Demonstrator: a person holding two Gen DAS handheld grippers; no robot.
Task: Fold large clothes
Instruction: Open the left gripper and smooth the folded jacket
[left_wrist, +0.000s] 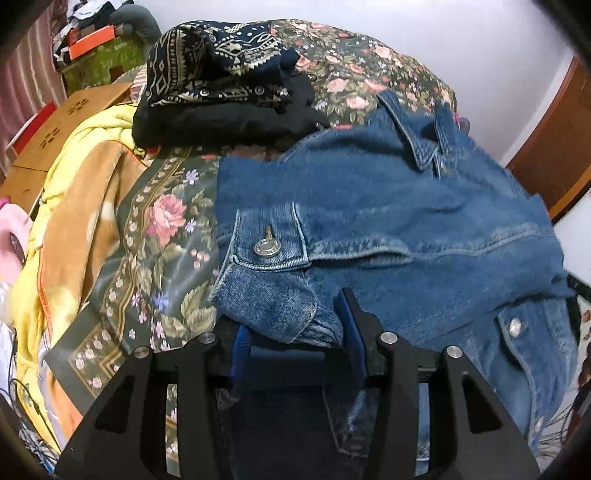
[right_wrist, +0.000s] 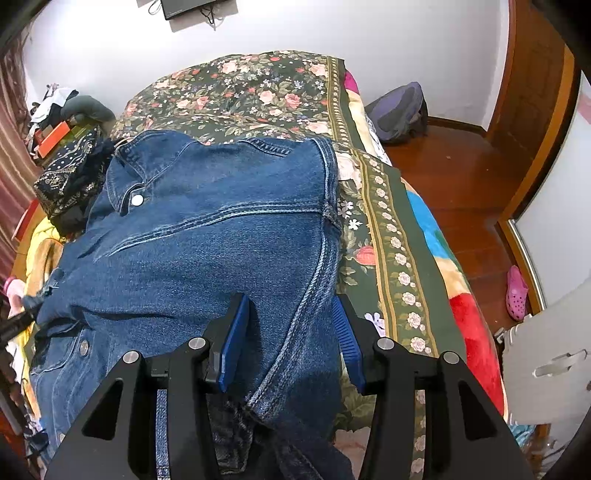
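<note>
A blue denim jacket (left_wrist: 406, 206) (right_wrist: 207, 229) lies spread on the floral bed cover (left_wrist: 166, 221) (right_wrist: 258, 85), collar toward the far end. In the left wrist view one buttoned sleeve cuff (left_wrist: 273, 295) lies loose between the jaws of my left gripper (left_wrist: 291, 314), which stands open just above it at the jacket's left edge. My right gripper (right_wrist: 290, 297) is open over the jacket's right side. A seamed fold of denim runs between its blue pads (right_wrist: 232, 343), and both pad faces show bare.
A stack of folded dark patterned clothes (left_wrist: 221, 92) (right_wrist: 70, 173) sits beyond the jacket on the left. A yellow and orange blanket (left_wrist: 81, 184) hangs off the bed's left side by wooden furniture (left_wrist: 66, 122). Right of the bed are wooden floor (right_wrist: 461, 177), a backpack (right_wrist: 399, 110) and a pink shoe (right_wrist: 517, 291).
</note>
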